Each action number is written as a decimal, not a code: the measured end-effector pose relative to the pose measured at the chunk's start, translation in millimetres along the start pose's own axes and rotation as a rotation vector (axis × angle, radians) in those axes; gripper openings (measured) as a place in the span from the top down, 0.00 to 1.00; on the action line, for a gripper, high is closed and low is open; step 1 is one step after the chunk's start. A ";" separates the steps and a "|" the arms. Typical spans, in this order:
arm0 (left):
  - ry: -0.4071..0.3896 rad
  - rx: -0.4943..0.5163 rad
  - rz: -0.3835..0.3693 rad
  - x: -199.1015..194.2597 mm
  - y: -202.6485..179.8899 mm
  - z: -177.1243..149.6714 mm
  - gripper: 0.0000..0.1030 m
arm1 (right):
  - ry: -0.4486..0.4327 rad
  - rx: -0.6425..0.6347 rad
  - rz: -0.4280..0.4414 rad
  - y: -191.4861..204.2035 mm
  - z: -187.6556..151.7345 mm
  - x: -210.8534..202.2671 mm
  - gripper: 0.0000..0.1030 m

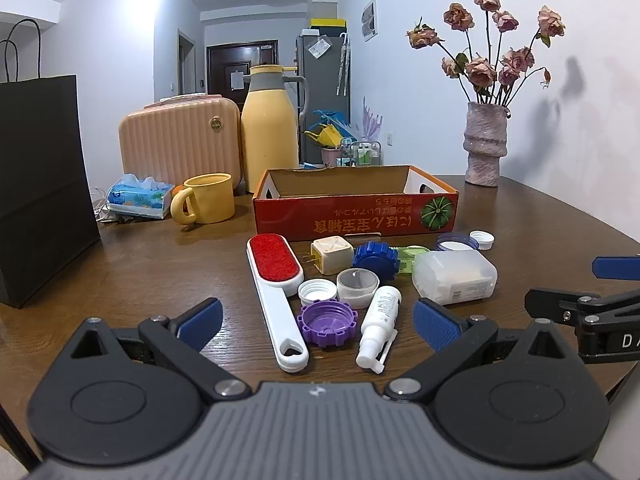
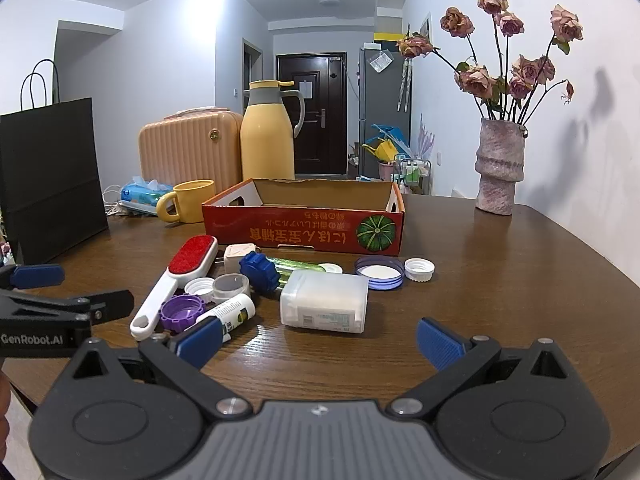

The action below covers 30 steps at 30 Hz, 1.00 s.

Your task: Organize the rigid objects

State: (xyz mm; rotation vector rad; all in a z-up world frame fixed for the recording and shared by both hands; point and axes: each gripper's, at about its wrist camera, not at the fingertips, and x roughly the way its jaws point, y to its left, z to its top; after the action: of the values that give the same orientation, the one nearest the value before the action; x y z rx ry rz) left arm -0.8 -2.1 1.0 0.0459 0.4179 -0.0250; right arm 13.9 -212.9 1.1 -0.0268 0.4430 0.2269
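- I have both tools low over the near edge of the table point(image 1: 540, 216), each tilted a little downward.
- My left gripper point(image 1: 318, 322) has its jaws spread wide with nothing between the pads; the lint brush point(image 1: 276, 280), the purple cap point(image 1: 327, 322) and the spray bottle point(image 1: 380, 322) lie on the table just beyond the gap.
- My right gripper point(image 2: 320, 338) is likewise fully spread and holds nothing; bare wood shows between its fingers, and the clear case point(image 2: 324, 306) lies just beyond them.
- The clutter sits in one cluster near the middle of the table, in front of the box point(image 1: 354, 216).
- The brush lies on the left of the cluster, red pad far, handle near.
- A white cap point(image 1: 317, 291) and a clear cup point(image 1: 357, 286) sit side by side, just beyond the purple cap.
- Further back stand the plug point(image 1: 331, 255) and the blue cap point(image 1: 376, 260); a green tube point(image 2: 298, 266) lies behind the blue cap.
- On the right, a blue-rimmed lid point(image 2: 379, 272) and a second white cap point(image 2: 419, 270) sit next to each other, close to the box.
- The box is open-topped, and I cannot see its floor.
- Behind it on the left are a mug point(image 1: 208, 198), a jug point(image 1: 270, 136) and a small suitcase point(image 1: 180, 140); a black bag point(image 1: 40, 184) stands at the far left, a vase point(image 1: 486, 144) of dried roses at the far right.
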 end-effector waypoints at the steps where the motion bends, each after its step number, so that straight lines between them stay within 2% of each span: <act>1: 0.001 -0.001 -0.001 0.1 -0.1 0.7 0.00 | 0.000 0.000 0.000 -0.2 0.2 -0.3 0.00; 30: -0.014 -0.001 -0.007 -4.5 -0.1 1.0 0.00 | -0.007 -0.002 0.000 0.1 1.1 -3.3 0.00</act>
State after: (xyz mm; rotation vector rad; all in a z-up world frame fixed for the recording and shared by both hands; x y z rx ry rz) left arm -4.5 -2.2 3.8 0.0431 0.4043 -0.0323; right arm 11.4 -213.4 3.5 -0.0280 0.4354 0.2274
